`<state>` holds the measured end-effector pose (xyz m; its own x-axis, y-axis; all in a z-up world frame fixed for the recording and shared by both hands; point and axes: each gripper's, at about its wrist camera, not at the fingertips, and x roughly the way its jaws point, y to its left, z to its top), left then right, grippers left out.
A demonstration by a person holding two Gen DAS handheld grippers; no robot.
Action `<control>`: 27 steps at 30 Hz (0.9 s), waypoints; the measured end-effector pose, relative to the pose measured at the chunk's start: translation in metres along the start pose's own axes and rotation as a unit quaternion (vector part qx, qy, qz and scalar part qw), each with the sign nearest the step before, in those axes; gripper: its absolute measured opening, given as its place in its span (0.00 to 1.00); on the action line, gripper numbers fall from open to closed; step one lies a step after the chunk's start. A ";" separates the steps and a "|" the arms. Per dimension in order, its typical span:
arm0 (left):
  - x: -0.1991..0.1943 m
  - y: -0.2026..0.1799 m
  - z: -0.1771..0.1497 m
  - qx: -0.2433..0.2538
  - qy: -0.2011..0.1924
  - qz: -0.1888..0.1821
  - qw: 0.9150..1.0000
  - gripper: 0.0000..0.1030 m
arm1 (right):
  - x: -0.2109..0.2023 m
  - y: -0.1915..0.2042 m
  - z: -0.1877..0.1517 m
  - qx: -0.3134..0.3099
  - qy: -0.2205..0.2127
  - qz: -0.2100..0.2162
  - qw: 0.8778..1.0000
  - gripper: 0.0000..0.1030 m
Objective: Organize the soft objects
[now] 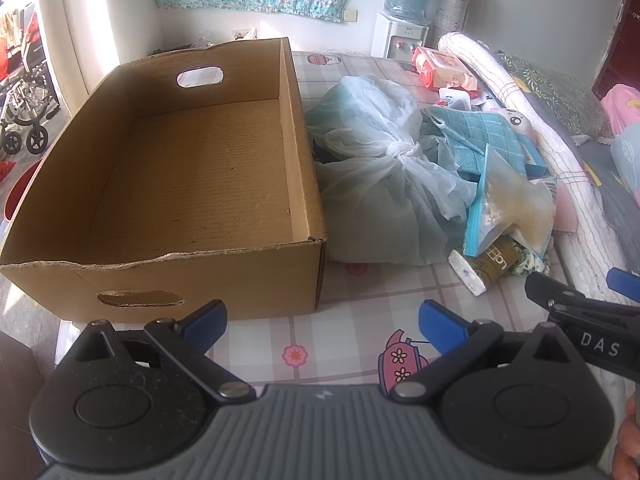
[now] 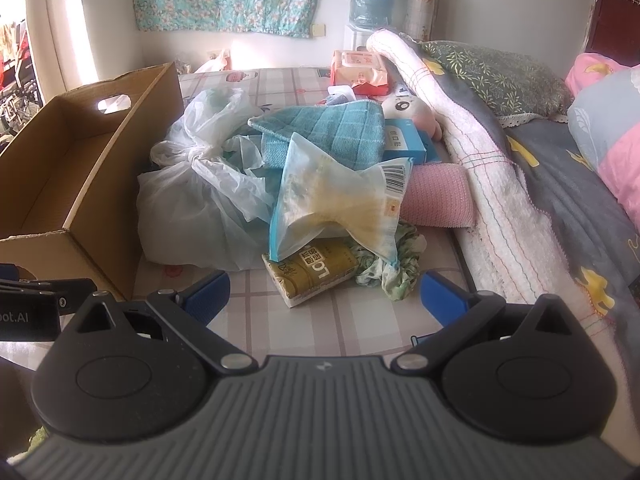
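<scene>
Your left gripper is released, its blue pads spread wide and holding nothing, hovering over the near edge of the bed just in front of the cardboard box. Your right gripper is likewise spread apart with nothing between its pads, poised over the near edge of the checked sheet, facing the pile of soft things. The box sits along the bed's left edge with nothing inside it. Touching its right wall lies a knotted white plastic bag. Beside that bag, a teal checked cloth rests on top of the heap, partly covered by a clear zip bag with a blue edge. Under the zip bag lie a gold tissue pack and a crumpled green floral cloth, both nearest your right gripper. A pink knitted piece lies against the rolled white blanket along the bed's right side. A blue carton and a plush toy sit behind the teal cloth.
</scene>
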<state>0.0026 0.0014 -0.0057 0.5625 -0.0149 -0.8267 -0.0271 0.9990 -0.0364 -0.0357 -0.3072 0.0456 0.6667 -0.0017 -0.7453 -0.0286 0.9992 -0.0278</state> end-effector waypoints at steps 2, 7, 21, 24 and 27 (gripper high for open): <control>0.000 0.000 0.000 0.000 0.001 0.000 1.000 0.99 | 0.001 0.001 0.000 0.000 0.001 0.001 1.000 0.99; 0.002 0.000 -0.001 0.001 0.002 -0.001 1.000 0.99 | 0.002 0.001 -0.001 0.001 0.004 0.001 1.000 0.99; 0.003 0.000 -0.001 0.002 0.004 -0.001 1.000 0.99 | 0.004 0.001 0.000 0.003 0.006 0.003 1.000 0.99; 0.004 0.000 -0.001 0.002 0.004 -0.002 1.000 0.99 | 0.004 0.001 0.000 0.003 0.006 0.002 1.000 0.99; 0.001 -0.002 -0.003 0.011 -0.004 -0.009 1.000 0.99 | 0.004 0.000 0.000 0.005 0.003 0.004 1.000 0.99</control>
<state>0.0007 -0.0009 -0.0078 0.5688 -0.0325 -0.8218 0.0011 0.9992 -0.0388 -0.0333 -0.3077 0.0427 0.6625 0.0061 -0.7490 -0.0268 0.9995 -0.0155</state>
